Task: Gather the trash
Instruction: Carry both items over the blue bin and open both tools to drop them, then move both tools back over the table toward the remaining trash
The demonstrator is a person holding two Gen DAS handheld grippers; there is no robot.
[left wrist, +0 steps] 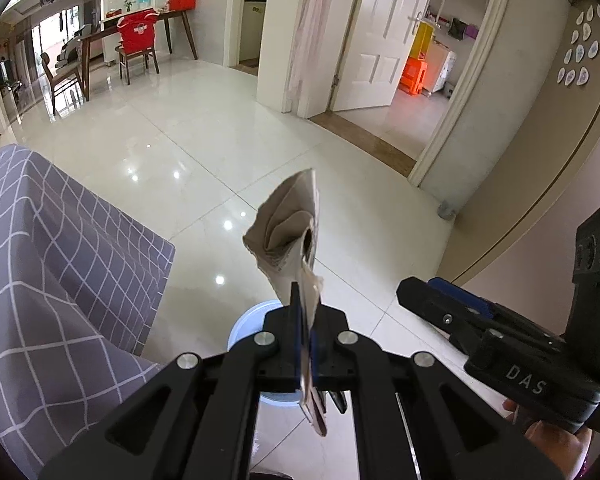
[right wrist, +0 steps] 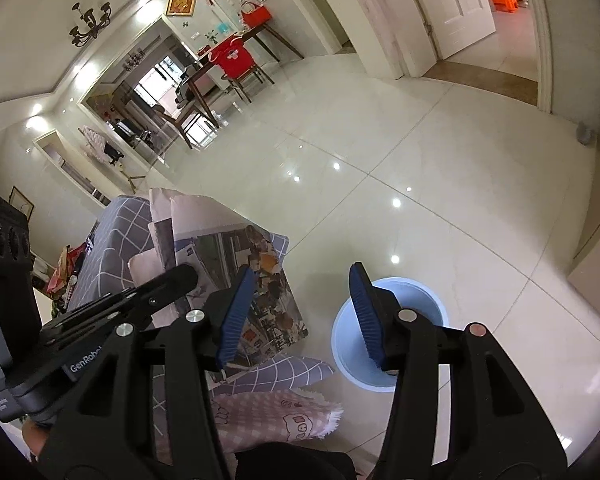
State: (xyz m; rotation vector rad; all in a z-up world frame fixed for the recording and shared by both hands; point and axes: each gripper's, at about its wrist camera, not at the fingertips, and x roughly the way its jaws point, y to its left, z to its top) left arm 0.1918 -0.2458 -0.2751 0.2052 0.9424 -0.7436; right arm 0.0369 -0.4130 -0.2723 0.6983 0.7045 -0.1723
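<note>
My left gripper point(left wrist: 306, 312) is shut on a folded newspaper sheet point(left wrist: 288, 232) that sticks up from its jaws. It holds the sheet in the air, above and just beyond a light blue trash bin point(left wrist: 247, 324) on the floor, mostly hidden by the gripper. In the right wrist view the same newspaper point(right wrist: 236, 248) hangs from the left gripper point(right wrist: 180, 276) at the left, and the blue bin point(right wrist: 392, 332) stands open on the floor. My right gripper point(right wrist: 300, 312) is open and empty, its jaws wide apart above the bin's left rim.
A table with a grey checked cloth point(left wrist: 52, 264) stands at the left, beside the bin. A pink checked cloth point(right wrist: 276, 412) lies at its near edge. Snack packets point(right wrist: 64, 268) lie on the table's far side. Glossy tile floor point(left wrist: 204, 128) stretches beyond, toward doorways and a dining table.
</note>
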